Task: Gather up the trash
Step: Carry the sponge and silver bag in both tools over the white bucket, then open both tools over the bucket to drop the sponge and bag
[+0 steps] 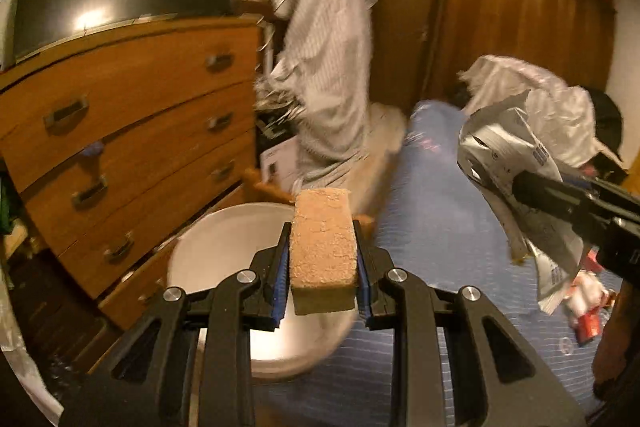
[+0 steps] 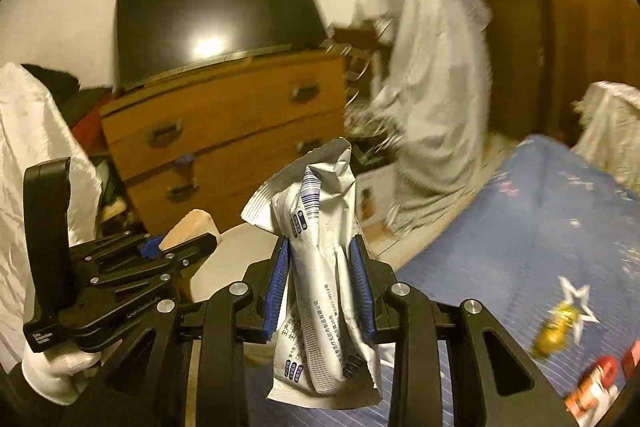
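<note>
A tan, rough-surfaced rectangular sponge block (image 1: 323, 247) sits clamped between the blue pads of the left gripper (image 1: 323, 255), held above a round white plastic bin (image 1: 224, 247) that stands on the floor beside a wooden chest of drawers (image 1: 132, 131). A crumpled silver-white foil wrapper with blue print (image 2: 320, 267) is pinched upright between the blue pads of the right gripper (image 2: 320, 267), its top flaring above the fingers. In the right wrist view a white-gloved hand (image 2: 56, 371) grips the left tool. A blue patterned bedspread (image 2: 520, 227) lies to the right, with a small yellow item (image 2: 556, 327) and a red-and-white packet (image 2: 596, 387) on it. A dark television screen (image 2: 216, 23) tops the drawers.
</note>
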A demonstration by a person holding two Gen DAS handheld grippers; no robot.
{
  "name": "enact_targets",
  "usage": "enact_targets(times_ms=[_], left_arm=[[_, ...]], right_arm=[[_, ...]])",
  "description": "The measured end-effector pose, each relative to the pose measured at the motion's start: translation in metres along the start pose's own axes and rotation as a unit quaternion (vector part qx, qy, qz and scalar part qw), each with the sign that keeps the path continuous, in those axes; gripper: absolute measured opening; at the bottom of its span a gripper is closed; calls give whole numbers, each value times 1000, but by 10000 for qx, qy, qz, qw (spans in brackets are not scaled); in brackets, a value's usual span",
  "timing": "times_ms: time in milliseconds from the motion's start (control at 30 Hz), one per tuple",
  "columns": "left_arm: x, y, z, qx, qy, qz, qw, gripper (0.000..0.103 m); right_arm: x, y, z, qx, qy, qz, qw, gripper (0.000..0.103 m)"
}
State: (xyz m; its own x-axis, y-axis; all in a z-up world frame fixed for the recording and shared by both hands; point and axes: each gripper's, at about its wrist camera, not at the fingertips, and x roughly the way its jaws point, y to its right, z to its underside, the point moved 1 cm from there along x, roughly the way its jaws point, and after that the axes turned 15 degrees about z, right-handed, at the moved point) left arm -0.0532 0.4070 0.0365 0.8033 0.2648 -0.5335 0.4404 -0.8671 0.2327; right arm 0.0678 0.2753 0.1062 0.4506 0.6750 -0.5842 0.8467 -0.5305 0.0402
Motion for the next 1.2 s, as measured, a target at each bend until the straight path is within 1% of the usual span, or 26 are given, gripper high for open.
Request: enact_targets(times_ms=[100, 200, 300, 367, 467, 567, 667, 967, 1033, 1067, 1100, 1133, 1167, 1200], left_arm=[[15, -29, -9, -176, -425, 33, 9989, 26], [28, -50, -13, -260, -719, -49, 9971, 26], [48, -71, -16, -404, -1021, -46, 9939, 26], [59, -83, -16, -472, -1163, -67, 9921, 26], [71, -96, -15, -526, -1266, -55, 9905, 26], [77, -99, -14, -539, -1317, -3, 9898, 26], [87, -105, -11, -552, -1357, 0, 9892, 26], [100, -116, -4, -635, -1404, -2, 9880, 26], [101, -117, -3, -642, -1395, 0, 9881, 26], [101, -117, -4, -641, -1386, -5, 9883, 26], [102, -118, -3, -648, -1387, -6, 9882, 41], [102, -121, -3, -678, -1371, -16, 9882, 56], [101, -125, -3, -709, -1296, -67, 9890, 84], [99, -128, -3, -727, -1225, -116, 9897, 86]], right_arm=[[54, -32, -26, -230, -573, -215, 9979, 32], [96, -55, -40, -413, -1105, -379, 9923, 32], [139, -76, -47, -565, -1660, -464, 9834, 32], [162, -87, -48, -667, -1834, -383, 9800, 32], [181, -94, -47, -734, -1974, -349, 9770, 32], [195, -99, -46, -717, -2044, -392, 9755, 32], [199, -97, -41, -702, -2084, -425, 9746, 32], [216, -91, -33, -586, -2126, -450, 9744, 33], [218, -91, -32, -571, -2136, -473, 9741, 34], [219, -91, -32, -561, -2137, -472, 9741, 37], [221, -91, -32, -520, -2139, -488, 9742, 49], [222, -89, -32, -459, -2129, -499, 9747, 66], [221, -87, -34, -384, -2089, -501, 9759, 69], [221, -84, -35, -324, -2056, -521, 9767, 69]])
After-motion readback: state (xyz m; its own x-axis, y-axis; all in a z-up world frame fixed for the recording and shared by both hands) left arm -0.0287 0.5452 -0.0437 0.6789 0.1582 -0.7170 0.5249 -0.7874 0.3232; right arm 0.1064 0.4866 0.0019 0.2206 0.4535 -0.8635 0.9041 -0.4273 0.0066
